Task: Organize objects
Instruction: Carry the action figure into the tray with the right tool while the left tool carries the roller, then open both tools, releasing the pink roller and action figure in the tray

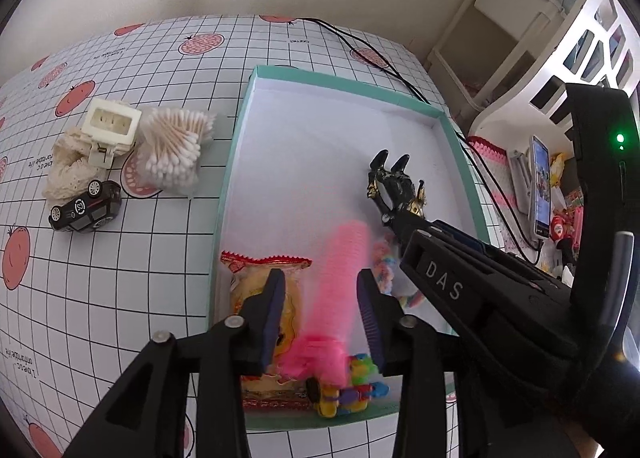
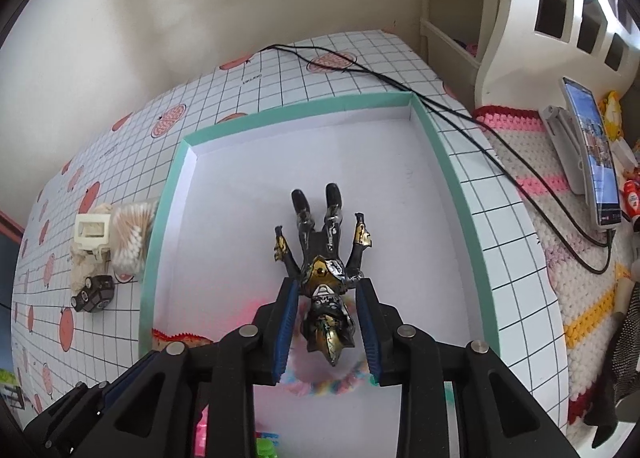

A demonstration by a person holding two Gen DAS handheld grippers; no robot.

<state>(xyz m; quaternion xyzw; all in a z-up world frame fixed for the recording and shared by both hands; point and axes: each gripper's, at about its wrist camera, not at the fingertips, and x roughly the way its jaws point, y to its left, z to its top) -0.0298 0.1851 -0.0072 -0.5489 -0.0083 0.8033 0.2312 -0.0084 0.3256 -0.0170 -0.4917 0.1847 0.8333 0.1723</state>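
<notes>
A teal-rimmed white box (image 1: 236, 146) (image 2: 440, 162) lies on the gridded table. My left gripper (image 1: 322, 278) is open over the box's near end, with a blurred pink comb-like toy (image 1: 344, 266) between its fingers, not clamped. Under it lie a snack packet (image 1: 256, 282) and a multicolour block toy (image 1: 352, 386). My right gripper (image 2: 329, 290) is open around a black and gold action figure (image 2: 326, 274) whose legs point to the box's far end; the figure also shows in the left wrist view (image 1: 394, 188). A pastel bracelet (image 2: 320, 384) lies below it.
Left of the box lie a bag of cotton swabs (image 1: 172, 150), a cream plug adapter (image 1: 110, 126) on lace cloth, and a black toy car (image 1: 86, 208). A black cable (image 2: 400, 86) runs past the box's far right corner to a phone (image 2: 592, 154) on a stand.
</notes>
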